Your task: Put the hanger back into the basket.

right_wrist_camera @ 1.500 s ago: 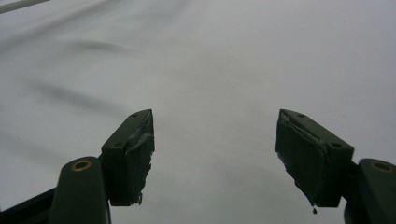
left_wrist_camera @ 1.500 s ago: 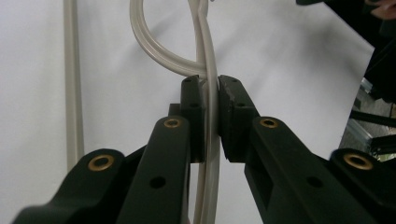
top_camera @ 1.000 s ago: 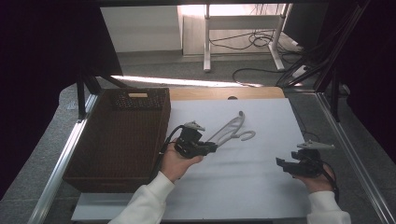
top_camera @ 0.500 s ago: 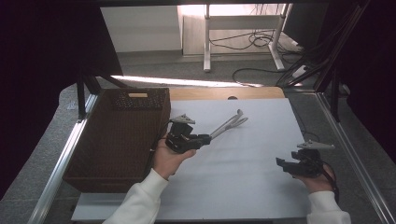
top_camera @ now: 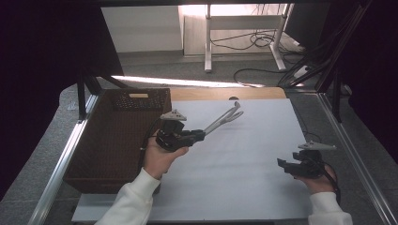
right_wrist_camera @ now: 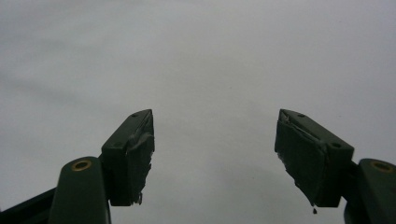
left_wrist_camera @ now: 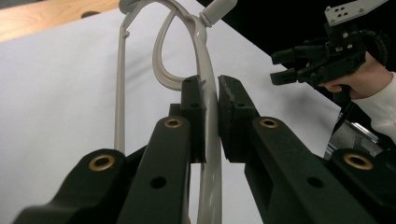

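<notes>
While the left gripper (top_camera: 199, 136) hangs over the white sheet (top_camera: 244, 178) in the high view, its jaws are clamped on the handle end of a pair of grey tongs (top_camera: 224, 119), and the tongs run out toward two o'clock, lifted clear of the sheet. Their two arms sit close together with only a narrow gap near the tip, and nothing is caught between them. At nine o'clock of that gripper, just beside it, lies the brown wicker basket (top_camera: 117, 140). Over at four o'clock on the sheet, well apart, the right gripper (top_camera: 283, 165) rests low in the person's hand, pointing toward nine o'clock.

Now the left gripper view: the black jaws are pinched tight on one arm of the tongs (left_wrist_camera: 204, 88), which climbs toward twelve o'clock, with the second arm bowing off at eleven o'clock above the sheet (left_wrist_camera: 60, 93). At two o'clock, the right gripper (left_wrist_camera: 282, 67) shows, farther off.

And the right gripper view: its jaws stand wide apart, holding nothing, with the plain sheet (right_wrist_camera: 210, 70) beyond them.
</notes>
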